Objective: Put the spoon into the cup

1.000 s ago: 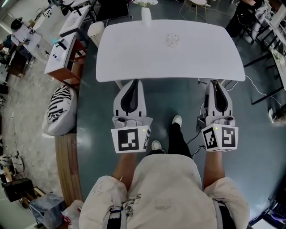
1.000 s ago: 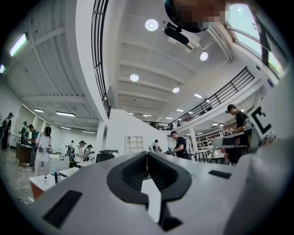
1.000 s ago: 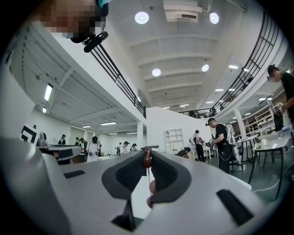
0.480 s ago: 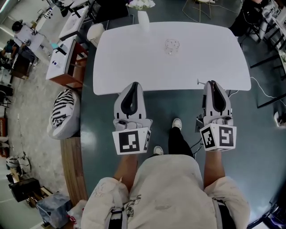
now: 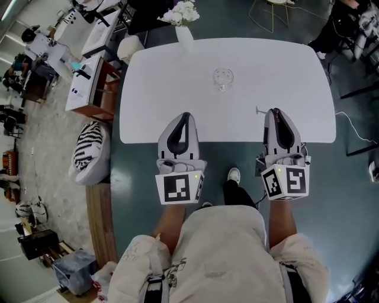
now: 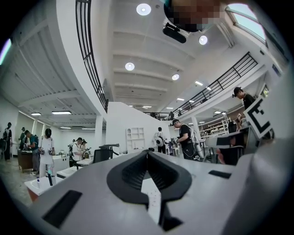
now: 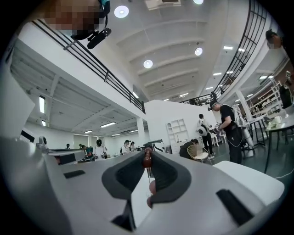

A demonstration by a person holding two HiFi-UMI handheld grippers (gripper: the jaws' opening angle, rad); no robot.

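**While the right gripper (image 5: 273,112) clamps the spoon (image 7: 147,159), the cup (image 5: 223,80) stands apart on the counter (image 5: 154,89)**

As the head view looks steeply down, the nearest thing in it is the person's light shirt (image 5: 219,248), with both forearms reaching forward from it. Each hand carries a gripper with a marker cube at its back: the left cube (image 5: 179,188) and the right cube (image 5: 286,181). Under them lies the dark floor (image 5: 237,154), where one shoe (image 5: 234,175) of the person shows.

The left gripper (image 5: 185,115) points level toward the counter, and its tip reaches over the near edge. In the left gripper view its jaws are together at the tip and nothing is between them.

The right gripper also points level, with its tip over the near edge. In the right gripper view its jaws are closed on the spoon: a thin stem runs between the pads, and a small rounded brownish end sticks out at the tip. In the head view a thin bit pokes out to the left of this tip; it is too small to read well.

Farther on, the clear cup stands upright near the middle of the white counter, well apart from both grippers and between their two lines. At the far edge stands a white vase (image 5: 185,34) with white flowers (image 5: 177,13).
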